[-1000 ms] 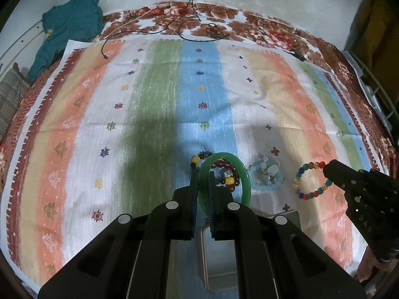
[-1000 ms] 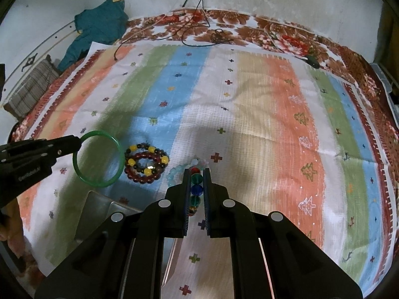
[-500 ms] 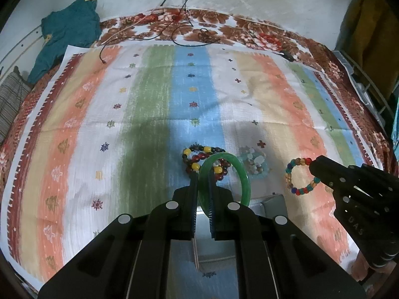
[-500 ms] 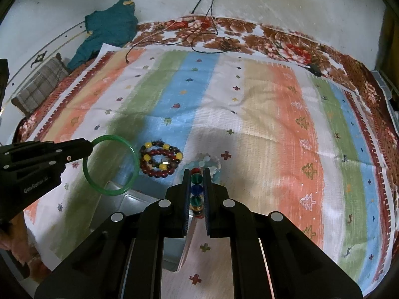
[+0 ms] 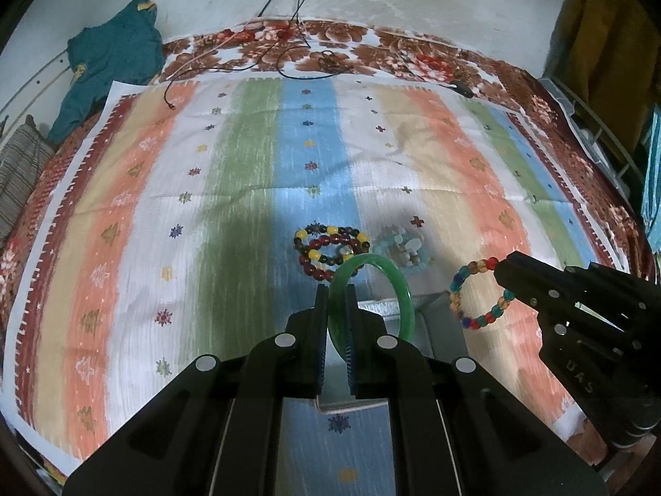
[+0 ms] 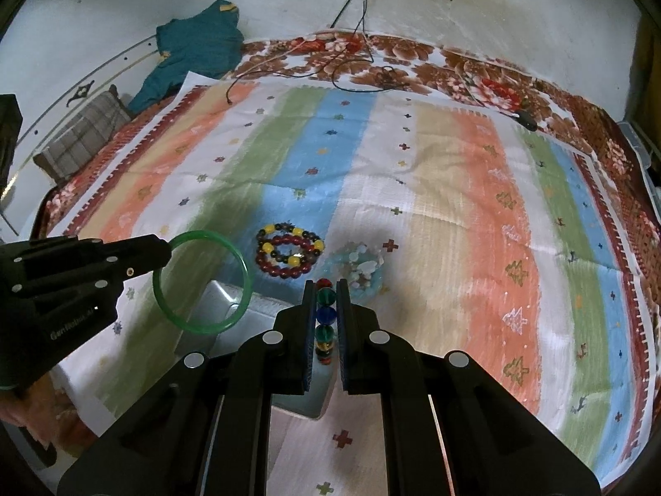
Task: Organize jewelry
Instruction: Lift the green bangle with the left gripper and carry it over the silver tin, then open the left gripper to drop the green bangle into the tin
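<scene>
My left gripper (image 5: 335, 291) is shut on the rim of a green bangle (image 5: 407, 301), which hangs over an open grey box (image 5: 438, 320). To its right, my right gripper (image 5: 503, 272) is shut on a multicoloured bead bracelet (image 5: 475, 322). The right wrist view shows that bracelet (image 6: 325, 316) edge-on between the fingers of the right gripper (image 6: 325, 286). There the left gripper (image 6: 165, 254) holds the bangle (image 6: 202, 326) above the box (image 6: 221, 295). A dark red and yellow bead bracelet (image 5: 328, 250) and a pale blue one (image 5: 407, 250) lie on the striped cloth just beyond.
The striped cloth (image 5: 248, 190) covers a floral bedspread (image 5: 372, 49). A teal garment (image 5: 111, 58) and a striped cushion (image 5: 18, 173) lie at the far left. Black cables (image 5: 297, 41) trail along the far edge near the wall.
Both grippers have drawn back toward the near edge with their bracelets. The grey box has come into fuller view beneath them, and the two bracelets on the cloth now lie farther ahead.
</scene>
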`<action>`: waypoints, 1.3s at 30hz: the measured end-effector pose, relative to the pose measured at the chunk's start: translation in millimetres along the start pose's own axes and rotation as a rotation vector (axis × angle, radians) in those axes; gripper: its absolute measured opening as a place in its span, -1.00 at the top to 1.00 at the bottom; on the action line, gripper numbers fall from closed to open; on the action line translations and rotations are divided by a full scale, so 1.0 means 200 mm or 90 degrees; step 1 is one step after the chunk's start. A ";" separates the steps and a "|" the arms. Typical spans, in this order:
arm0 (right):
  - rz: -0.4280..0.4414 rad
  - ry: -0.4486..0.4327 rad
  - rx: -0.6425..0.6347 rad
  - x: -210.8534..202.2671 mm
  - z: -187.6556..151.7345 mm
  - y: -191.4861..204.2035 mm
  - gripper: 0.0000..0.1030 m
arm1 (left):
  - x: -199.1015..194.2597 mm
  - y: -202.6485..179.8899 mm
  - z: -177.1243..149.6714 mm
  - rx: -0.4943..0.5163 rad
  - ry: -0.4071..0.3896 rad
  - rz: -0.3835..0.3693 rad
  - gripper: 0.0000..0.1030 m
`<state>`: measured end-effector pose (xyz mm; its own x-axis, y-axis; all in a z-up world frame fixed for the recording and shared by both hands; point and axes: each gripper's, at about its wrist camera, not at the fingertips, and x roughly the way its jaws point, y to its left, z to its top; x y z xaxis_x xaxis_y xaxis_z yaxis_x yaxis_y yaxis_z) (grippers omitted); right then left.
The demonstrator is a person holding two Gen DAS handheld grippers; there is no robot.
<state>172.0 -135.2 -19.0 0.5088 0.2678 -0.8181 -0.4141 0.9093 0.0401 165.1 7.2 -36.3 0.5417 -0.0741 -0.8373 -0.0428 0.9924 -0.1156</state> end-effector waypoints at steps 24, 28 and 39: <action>0.009 0.037 0.004 -0.01 -0.13 0.06 0.79 | -0.11 0.03 -0.11 -0.029 -0.005 -0.023 0.85; -0.005 0.043 0.025 0.01 -0.13 0.01 0.57 | -0.08 0.06 -0.11 -0.044 0.005 -0.010 0.53; -0.019 0.048 0.060 0.07 -0.09 -0.09 0.11 | -0.04 0.14 -0.07 -0.072 0.009 0.023 0.27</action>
<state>173.0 -154.3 -40.6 0.4597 0.2191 -0.8606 -0.3248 0.9434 0.0667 147.4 34.6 -40.0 0.5267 -0.0408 -0.8491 -0.1573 0.9769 -0.1445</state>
